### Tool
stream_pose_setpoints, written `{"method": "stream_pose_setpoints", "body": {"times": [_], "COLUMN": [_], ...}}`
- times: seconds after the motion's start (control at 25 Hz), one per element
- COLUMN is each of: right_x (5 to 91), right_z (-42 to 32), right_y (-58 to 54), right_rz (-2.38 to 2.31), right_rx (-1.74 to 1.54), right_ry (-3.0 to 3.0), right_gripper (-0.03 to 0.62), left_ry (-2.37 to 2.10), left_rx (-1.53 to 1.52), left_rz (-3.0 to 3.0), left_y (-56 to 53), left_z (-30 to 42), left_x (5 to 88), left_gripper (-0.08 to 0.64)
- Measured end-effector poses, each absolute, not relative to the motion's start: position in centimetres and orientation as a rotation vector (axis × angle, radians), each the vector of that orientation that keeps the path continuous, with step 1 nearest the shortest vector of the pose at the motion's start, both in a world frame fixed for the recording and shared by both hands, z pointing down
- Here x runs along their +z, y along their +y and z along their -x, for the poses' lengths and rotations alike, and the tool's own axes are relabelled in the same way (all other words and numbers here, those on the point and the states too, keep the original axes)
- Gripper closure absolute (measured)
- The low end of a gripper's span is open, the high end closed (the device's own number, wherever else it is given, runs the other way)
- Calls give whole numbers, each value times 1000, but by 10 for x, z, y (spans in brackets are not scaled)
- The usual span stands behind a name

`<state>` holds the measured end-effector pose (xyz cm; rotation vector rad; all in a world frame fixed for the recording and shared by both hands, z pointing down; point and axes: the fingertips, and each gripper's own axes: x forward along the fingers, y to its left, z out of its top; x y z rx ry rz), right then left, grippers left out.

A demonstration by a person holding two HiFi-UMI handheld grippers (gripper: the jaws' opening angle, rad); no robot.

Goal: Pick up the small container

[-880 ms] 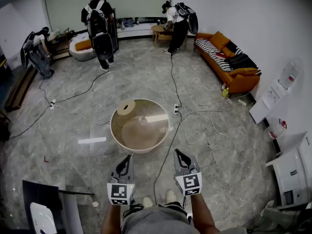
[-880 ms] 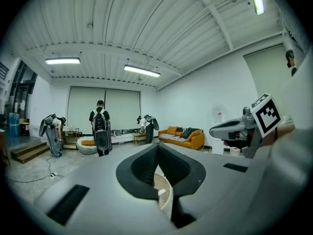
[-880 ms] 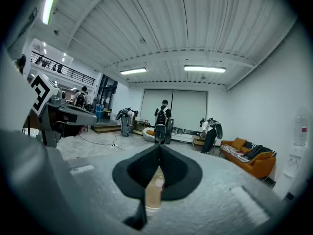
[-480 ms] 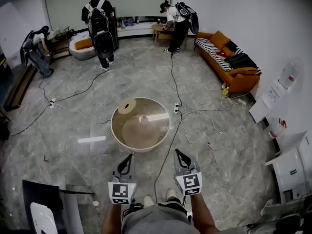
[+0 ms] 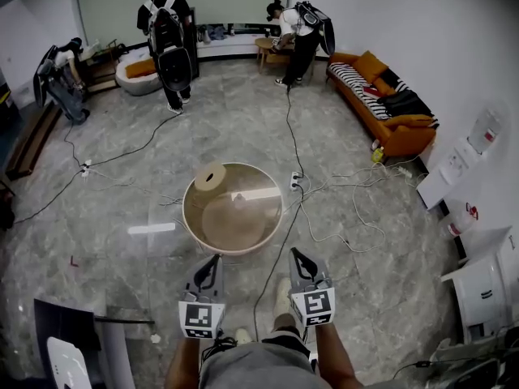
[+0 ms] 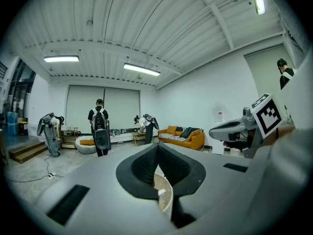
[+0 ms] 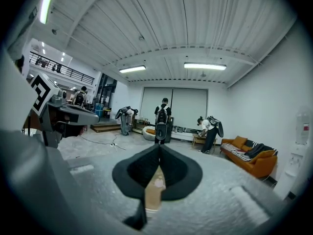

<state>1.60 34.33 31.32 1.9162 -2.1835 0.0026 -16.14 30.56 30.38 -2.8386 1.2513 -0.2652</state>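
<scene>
Jaws clenched shut and empty on left gripper [image 5: 216,260] and right gripper [image 5: 293,254]; the small container [image 5: 238,198] sits well ahead, mid-desk [image 5: 231,248].

On the head view, the small pale object [image 5: 238,198] standing on the round beige table [image 5: 231,248] is too small for me to make out its shape or material. In the left gripper view, the grey body of the left gripper [image 6: 157,147] hides nearly all of that table. Only a curved sliver of rim shows through the notch below the jaws. The right gripper [image 7: 159,147] blocks as much in its own view, leaving a blurred beige strip. The head view's bottom edge cuts off my forearms [image 5: 185,367] and the dark piece of furniture with a white panel [image 5: 57,318].
</scene>
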Motion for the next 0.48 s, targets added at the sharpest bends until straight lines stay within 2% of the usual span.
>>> {"method": "stream_pose_setpoints", "body": {"times": [0.48], "right_x": [335], "right_z": [-87], "right_y": [181], "right_rz": [-1730], "right_rx": [8], "right_ry": [-2322], "right_gripper": [592], "left_ry": [1431], "left_rx": [-281], "left_rz": [2804], "left_y": [169], "left_z": [76], "left_x": [322], "left_gripper": [543]}}
